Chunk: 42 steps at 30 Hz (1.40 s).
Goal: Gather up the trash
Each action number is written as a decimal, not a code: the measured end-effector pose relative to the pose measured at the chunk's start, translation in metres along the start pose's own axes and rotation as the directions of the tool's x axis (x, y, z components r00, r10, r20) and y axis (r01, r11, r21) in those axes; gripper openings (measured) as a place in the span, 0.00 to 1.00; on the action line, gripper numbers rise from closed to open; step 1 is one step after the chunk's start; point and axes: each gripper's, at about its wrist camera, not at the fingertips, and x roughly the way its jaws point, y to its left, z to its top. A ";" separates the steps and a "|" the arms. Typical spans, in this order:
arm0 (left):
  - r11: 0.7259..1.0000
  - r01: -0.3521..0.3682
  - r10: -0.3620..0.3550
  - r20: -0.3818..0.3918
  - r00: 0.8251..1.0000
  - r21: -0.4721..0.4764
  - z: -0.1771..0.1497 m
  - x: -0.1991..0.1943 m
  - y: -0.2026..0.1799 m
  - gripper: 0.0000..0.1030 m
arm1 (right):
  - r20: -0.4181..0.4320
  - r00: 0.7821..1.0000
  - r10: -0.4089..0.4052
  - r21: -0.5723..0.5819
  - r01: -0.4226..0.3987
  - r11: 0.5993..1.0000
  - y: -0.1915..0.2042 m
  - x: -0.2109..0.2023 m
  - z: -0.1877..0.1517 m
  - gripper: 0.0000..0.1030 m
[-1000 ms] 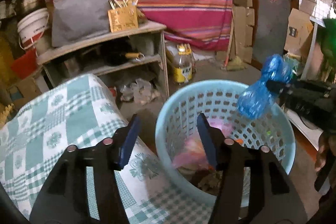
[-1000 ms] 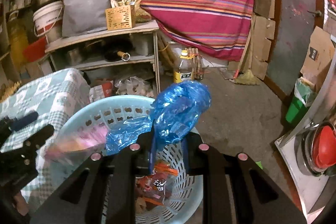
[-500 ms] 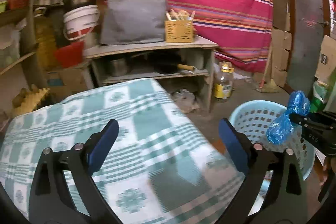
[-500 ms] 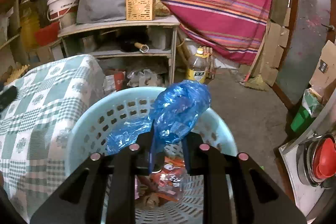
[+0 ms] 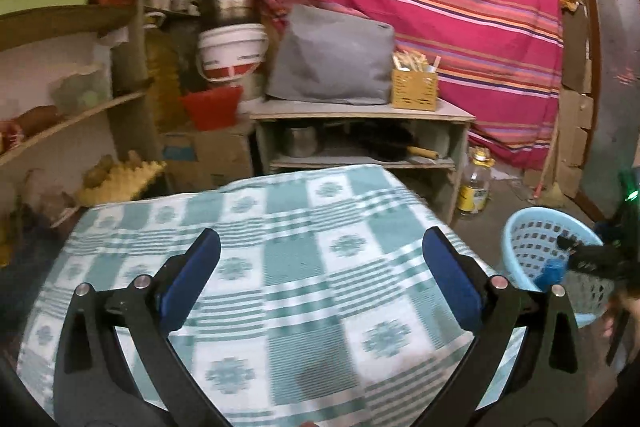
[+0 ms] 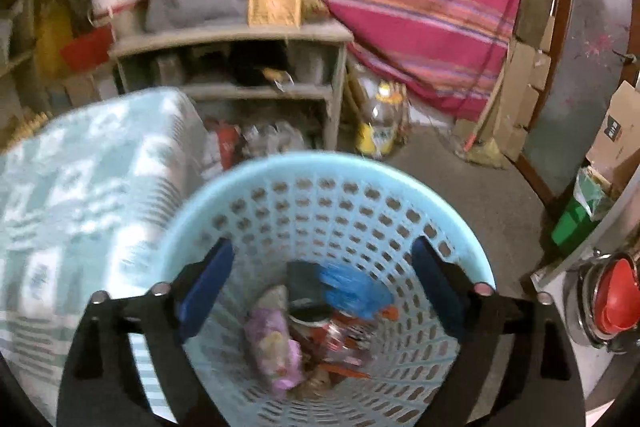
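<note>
Left gripper (image 5: 320, 279): spread wide, nothing between the blue pads; hangs over the checked surface (image 5: 280, 267).
Right gripper (image 6: 320, 291): spread wide, holding nothing; poised over the mouth of the basket (image 6: 328, 167).
Blue bag (image 6: 352, 291): loose inside the basket, lying on the other trash, blurred.
Pink wrapper (image 6: 272, 351): in the basket, to the left of the blue bag.
Red wrappers (image 6: 340, 339): at the basket bottom, under the blue bag.
Basket: light blue, perforated, on the floor just beside the surface's right edge.
Surface: green-and-white checked cloth.
Beyond: wooden shelf unit (image 5: 360, 115), oil bottle (image 5: 474, 183) on the floor beside it.
</note>
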 end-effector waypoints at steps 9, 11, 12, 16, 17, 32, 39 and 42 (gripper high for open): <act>0.997 -0.080 0.080 -0.004 0.997 -0.019 -0.030 -0.032 0.049 0.95 | 0.051 0.983 0.177 -0.066 -0.174 0.983 0.070 -0.057 -0.021 0.96; 0.995 -0.096 0.096 -0.004 0.995 -0.026 -0.037 -0.037 0.057 0.95 | 0.040 0.978 0.207 -0.095 -0.202 0.975 0.089 -0.064 -0.029 0.96; 0.994 -0.105 0.105 -0.004 0.994 -0.030 -0.040 -0.039 0.060 0.95 | 0.043 0.975 0.219 -0.106 -0.213 0.971 0.097 -0.068 -0.032 0.96; 0.988 -0.140 0.140 -0.011 0.990 -0.058 -0.056 -0.050 0.075 0.95 | 0.085 0.960 0.267 -0.146 -0.253 0.957 0.131 -0.091 -0.044 0.96; 0.987 -0.148 0.147 -0.014 0.989 -0.061 -0.059 -0.053 0.078 0.95 | 0.096 0.955 0.282 -0.149 -0.266 0.952 0.138 -0.098 -0.047 0.96; 0.968 -0.225 0.226 -0.003 0.974 -0.111 -0.086 -0.070 0.104 0.95 | 0.208 0.922 0.327 -0.230 -0.279 0.933 0.195 -0.139 -0.072 0.96; 0.970 -0.222 0.223 0.003 0.975 -0.099 -0.087 -0.069 0.107 0.95 | 0.227 0.911 0.344 -0.255 -0.286 0.924 0.210 -0.145 -0.074 0.96; 0.970 -0.221 0.222 0.002 0.975 -0.100 -0.088 -0.068 0.110 0.95 | 0.232 0.907 0.352 -0.257 -0.292 0.921 0.215 -0.146 -0.075 0.96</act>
